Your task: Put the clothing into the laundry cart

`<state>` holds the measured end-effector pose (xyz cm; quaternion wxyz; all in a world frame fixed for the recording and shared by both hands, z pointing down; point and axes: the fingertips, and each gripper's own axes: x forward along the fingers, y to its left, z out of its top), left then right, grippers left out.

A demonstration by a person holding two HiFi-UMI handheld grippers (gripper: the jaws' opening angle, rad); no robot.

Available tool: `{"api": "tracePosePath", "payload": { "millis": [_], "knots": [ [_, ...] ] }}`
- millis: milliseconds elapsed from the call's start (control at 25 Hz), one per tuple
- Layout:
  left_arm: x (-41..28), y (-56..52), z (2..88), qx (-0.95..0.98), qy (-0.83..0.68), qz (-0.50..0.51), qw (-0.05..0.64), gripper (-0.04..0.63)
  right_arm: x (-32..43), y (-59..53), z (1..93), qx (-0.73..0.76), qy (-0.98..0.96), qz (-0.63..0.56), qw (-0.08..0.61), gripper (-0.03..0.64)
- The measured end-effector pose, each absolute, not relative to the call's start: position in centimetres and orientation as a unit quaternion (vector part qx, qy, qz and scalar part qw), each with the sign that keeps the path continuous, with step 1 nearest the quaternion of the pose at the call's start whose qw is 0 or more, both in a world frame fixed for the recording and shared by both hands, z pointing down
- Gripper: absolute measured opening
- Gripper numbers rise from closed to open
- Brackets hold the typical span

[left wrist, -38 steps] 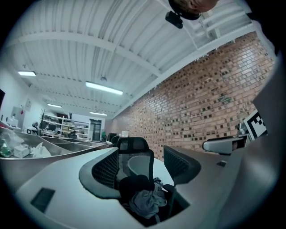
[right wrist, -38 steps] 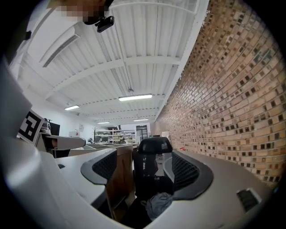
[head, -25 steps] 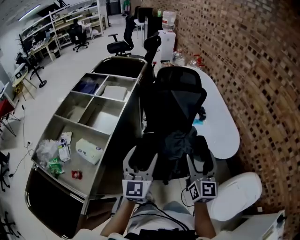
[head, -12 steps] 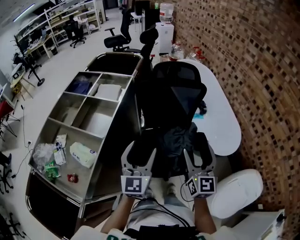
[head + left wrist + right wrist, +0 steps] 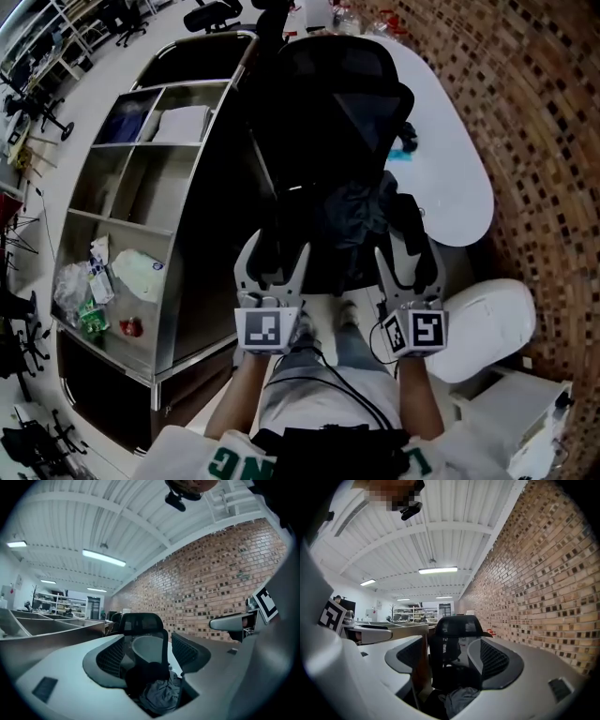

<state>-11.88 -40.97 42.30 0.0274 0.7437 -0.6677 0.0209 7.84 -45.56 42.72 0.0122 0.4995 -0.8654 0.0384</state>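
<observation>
cart [image 5: 192,272] w/ pkts [image 5: 139,272]; clothing [image 5: 361,211] on chair [image 5: 337,94]

Chair [image 5: 337,94]: middle, black; grey clothing [image 5: 361,211] bunched on its seat.
Cart [image 5: 150,143]: left, metal; packets [image 5: 80,291] in near compartment, white pile [image 5: 183,122] in a far one.
Table [image 5: 455,164]: right, white; small blue thing [image 5: 403,150] near chair.

Your ceiling strip lights [image 5: 104,558] give even, bright light; the black chair [image 5: 328,103] swallows detail in the head view. Both gripper views bow strongly, with dark vignetted corners.
</observation>
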Motion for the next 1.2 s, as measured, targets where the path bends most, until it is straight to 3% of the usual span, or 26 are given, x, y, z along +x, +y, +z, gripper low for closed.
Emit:
{"api": "tracePosePath", "payload": {
  "millis": [280,880,1200],
  "knots": [
    [-10.4,-44.0,46.6,0.75,-0.656,0.048,0.072,0.305,8.9,-47.8,48.1,0.501,-0.86,0.091,0.043,0.394],
    [-9.4,-49.7,60.8,0.764,-0.622,0.116,0.128,0.305,6.4,-53.7,69.1,0.398,-0.879,0.213,0.152,0.395],
    [-7.7,-52.9,67.9,0.778,-0.595,0.136,0.15,0.307,4.1,-58.7,79.7,0.343,-0.893,0.181,0.229,0.395]
  ]
}}
